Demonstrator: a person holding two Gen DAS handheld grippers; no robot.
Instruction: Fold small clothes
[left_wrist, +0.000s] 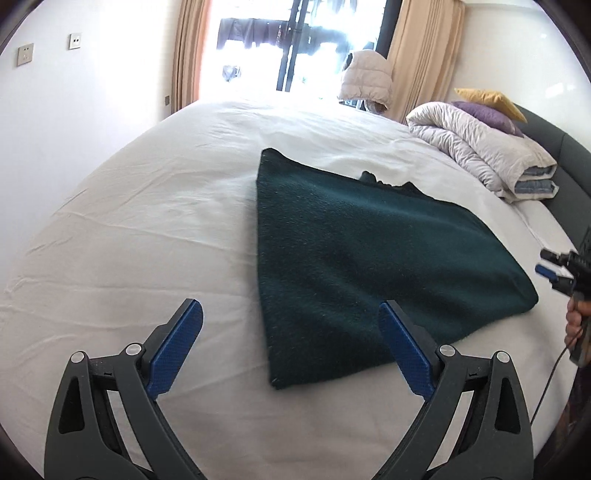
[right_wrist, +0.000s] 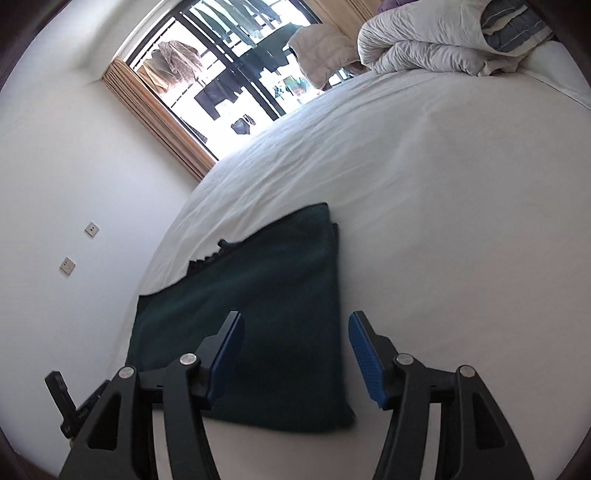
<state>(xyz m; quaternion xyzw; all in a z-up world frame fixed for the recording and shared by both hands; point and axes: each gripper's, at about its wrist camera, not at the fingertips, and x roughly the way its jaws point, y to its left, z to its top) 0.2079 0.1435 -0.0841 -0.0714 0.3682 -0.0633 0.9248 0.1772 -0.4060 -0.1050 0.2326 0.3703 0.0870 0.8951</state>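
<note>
A dark green knitted garment (left_wrist: 369, 266) lies folded flat on the white bed sheet (left_wrist: 147, 221), with a ragged dark edge at its far side. My left gripper (left_wrist: 290, 308) hovers open over its near corner, its blue pads apart and holding nothing. The right gripper (left_wrist: 554, 271) shows at the right edge, held by a hand, just off the garment's right corner. In the right wrist view the garment (right_wrist: 266, 295) lies below the open right gripper (right_wrist: 295, 319), with nothing between the pads. The white sheet (right_wrist: 443, 221) spreads to its right.
A rolled white duvet (left_wrist: 480, 155) with purple and yellow pillows (left_wrist: 487, 107) sits at the bed's far right by the dark headboard (left_wrist: 569, 155). A window with beige curtains (left_wrist: 192, 51) stands beyond the bed. A white wall (right_wrist: 74, 166) runs along its side.
</note>
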